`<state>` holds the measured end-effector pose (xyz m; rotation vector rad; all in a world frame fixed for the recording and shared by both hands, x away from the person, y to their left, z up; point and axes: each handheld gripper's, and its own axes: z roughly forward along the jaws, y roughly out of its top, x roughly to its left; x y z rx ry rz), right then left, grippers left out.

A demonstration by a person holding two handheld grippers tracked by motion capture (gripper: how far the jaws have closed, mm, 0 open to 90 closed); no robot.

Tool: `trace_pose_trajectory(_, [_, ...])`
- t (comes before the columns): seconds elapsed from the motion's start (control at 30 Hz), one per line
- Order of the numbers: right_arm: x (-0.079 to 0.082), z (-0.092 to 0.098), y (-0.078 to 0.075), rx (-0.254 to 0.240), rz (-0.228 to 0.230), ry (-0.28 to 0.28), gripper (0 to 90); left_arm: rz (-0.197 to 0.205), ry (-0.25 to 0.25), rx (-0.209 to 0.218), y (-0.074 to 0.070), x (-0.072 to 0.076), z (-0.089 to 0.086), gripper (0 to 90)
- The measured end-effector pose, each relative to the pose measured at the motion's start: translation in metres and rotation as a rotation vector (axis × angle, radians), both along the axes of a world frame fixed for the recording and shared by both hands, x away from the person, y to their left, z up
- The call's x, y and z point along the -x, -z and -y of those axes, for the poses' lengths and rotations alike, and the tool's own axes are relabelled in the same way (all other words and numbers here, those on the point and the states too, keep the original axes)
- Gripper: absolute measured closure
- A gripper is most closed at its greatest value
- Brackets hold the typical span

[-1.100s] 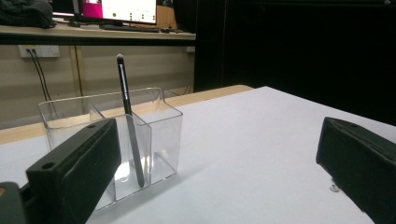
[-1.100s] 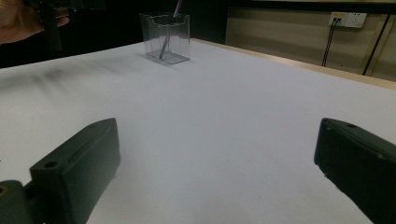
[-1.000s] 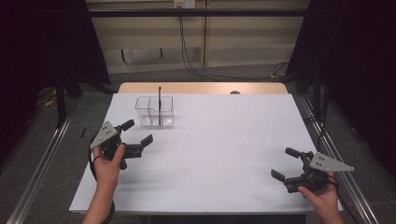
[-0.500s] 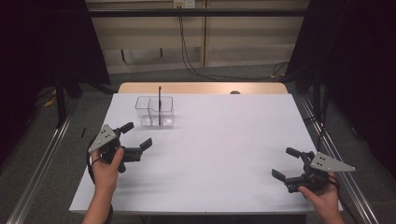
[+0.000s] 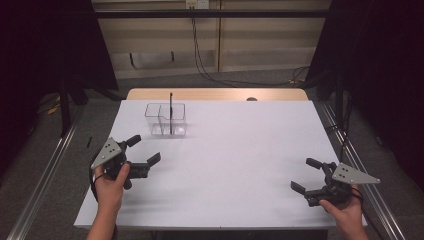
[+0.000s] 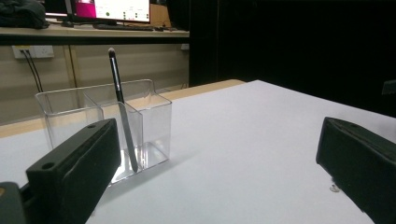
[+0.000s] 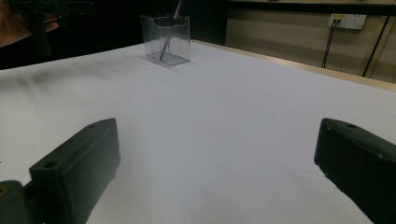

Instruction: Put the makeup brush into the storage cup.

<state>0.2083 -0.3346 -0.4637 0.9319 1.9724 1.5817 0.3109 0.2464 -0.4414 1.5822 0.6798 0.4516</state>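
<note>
A clear two-compartment holder [image 5: 166, 119] stands far left on the white desk [image 5: 240, 150], a dark brush [image 5: 171, 112] leaning inside. Left gripper [image 5: 142, 151] and right gripper [image 5: 306, 175] have their fingers released, empty; the brush tip is hard to make out.

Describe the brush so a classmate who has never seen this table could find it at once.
Start at the white table and look to its far left part, where a clear two-compartment holder stands. The slim dark makeup brush leans inside its right compartment, bristles up, the only thing in the holder.
</note>
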Motion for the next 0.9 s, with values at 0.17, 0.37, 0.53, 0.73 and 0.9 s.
trace_pose_trajectory(0.17, [0.000,0.000,0.000,0.001,0.000,0.001,0.0,0.005,0.010,-0.015,0.000,0.003,-0.001,0.0])
trace_pose_trajectory(0.37, [0.000,0.000,-0.001,-0.001,0.000,0.001,0.0,0.000,0.016,-0.012,0.001,0.007,-0.003,0.0])
trace_pose_trajectory(0.53, [0.000,0.001,0.000,-0.006,0.000,0.005,0.0,0.003,0.015,-0.019,0.003,0.011,-0.006,0.0])
trace_pose_trajectory(0.73, [-0.001,0.001,0.000,-0.006,0.000,0.005,0.0,0.006,0.017,-0.035,0.004,0.014,-0.010,0.0])
trace_pose_trajectory(0.9, [-0.001,0.002,0.000,-0.008,0.000,0.009,0.0,0.004,0.018,-0.034,0.004,0.018,-0.011,0.0])
